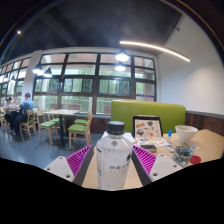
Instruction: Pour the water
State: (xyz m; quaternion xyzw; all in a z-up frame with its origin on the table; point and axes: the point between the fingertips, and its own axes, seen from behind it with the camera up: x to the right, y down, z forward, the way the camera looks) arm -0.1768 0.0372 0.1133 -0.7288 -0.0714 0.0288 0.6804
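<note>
**Bottle between my fingers, cup waiting across the table**

While I hold my gripper (113, 166) level, a clear plastic water bottle (113, 155) with a dark cap stands between its two pink-padded fingers (72, 160). Whether both pads press it I cannot tell. Beyond it, toward the table's (205, 143) right edge, sits a white cup (185, 134), near a small picture stand (147, 127). I judge the bottle light but thin-walled and slick, easily dented; the ribbed middle, below the shoulder, looks the safest place to hold.

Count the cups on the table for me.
1: a white cup beyond the gripper, right of the bottle standing between its fingers. The bottle may hide others.
</note>
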